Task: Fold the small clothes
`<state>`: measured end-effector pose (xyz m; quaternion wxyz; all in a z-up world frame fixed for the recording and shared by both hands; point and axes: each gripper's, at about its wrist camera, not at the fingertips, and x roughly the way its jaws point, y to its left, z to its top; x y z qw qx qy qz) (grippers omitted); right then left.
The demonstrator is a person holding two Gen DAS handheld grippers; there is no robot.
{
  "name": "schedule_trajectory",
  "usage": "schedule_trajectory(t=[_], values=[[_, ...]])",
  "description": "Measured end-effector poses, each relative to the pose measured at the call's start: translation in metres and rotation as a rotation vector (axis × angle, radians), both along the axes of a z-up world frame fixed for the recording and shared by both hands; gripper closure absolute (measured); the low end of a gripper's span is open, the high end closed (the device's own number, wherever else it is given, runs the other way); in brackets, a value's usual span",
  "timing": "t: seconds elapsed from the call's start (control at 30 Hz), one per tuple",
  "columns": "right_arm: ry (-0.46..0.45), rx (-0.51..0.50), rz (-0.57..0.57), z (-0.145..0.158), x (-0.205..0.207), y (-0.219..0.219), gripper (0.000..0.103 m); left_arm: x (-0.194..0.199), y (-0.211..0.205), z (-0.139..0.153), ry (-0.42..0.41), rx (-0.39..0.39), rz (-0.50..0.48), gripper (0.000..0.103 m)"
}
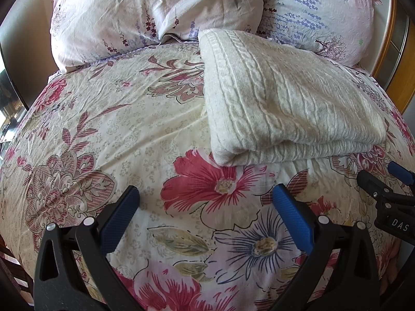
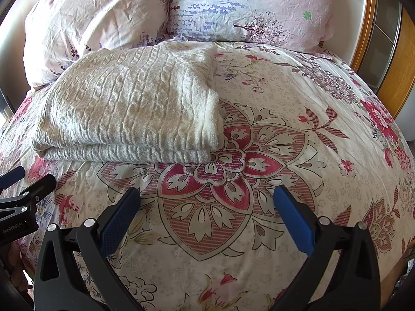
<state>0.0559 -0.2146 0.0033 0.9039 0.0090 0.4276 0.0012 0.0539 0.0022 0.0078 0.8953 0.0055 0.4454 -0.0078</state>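
Since cream cable-knit sweater (image 1: pixel 285 103) lies folded in layered stack on floral bedspread (image 1: pixel 103 129) near pillows, fold looks done, perhaps final. Left hand-held gripper (image 1: pixel 205 207) and right hand-held gripper (image 2: pixel 207 207) spread, empty, hovering short of it.

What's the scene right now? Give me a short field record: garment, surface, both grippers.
garment: cream cable-knit sweater, folded into a stacked rectangle
surface: floral bedspread, sweater lying on it
behind: two pillows at the headboard end
left gripper: open, empty, short of the sweater's near edge
right gripper: open, empty, over the bedspread, sweater ahead to its left
contact: neither gripper touches the sweater
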Motion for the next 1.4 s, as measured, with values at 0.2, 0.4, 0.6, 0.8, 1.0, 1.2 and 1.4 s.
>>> schedule_trajectory(t=[0.2,0.4,0.6,0.8,1.0,1.2,1.4], values=[[0.0,0.0,0.0,0.0,0.0001,0.0001,0.001,0.0002,0.0001,0.0,0.0,0.0,-0.001,0.002],[0.0,0.0,-0.001,0.0,0.0002,0.0001,0.001,0.0004,0.0002,0.0001,0.001,0.0,-0.001,0.002],[0.0,0.0,-0.001,0.0001,0.0003,-0.0002,0.001,0.0006,0.0003,-0.0004,0.005,-0.001,-0.001,0.002],[0.0,0.0,-0.001,-0.0001,0.0,-0.0002,0.001,0.0019,0.0006,-0.0012,0.013,-0.001,0.0,0.002],[0.0,0.0,-0.002,-0.0001,0.0004,0.0,0.001,0.0029,0.0008,-0.0011,0.014,-0.001,-0.001,0.002],[0.0,0.0,-0.002,-0.0002,0.0004,0.0001,0.001,0.003,0.0008,-0.0021,0.018,-0.001,0.0,0.002],[0.0,0.0,-0.003,-0.0002,0.0001,0.0002,0.001,0.0036,0.0009,-0.0017,0.019,-0.002,0.0,0.002]])
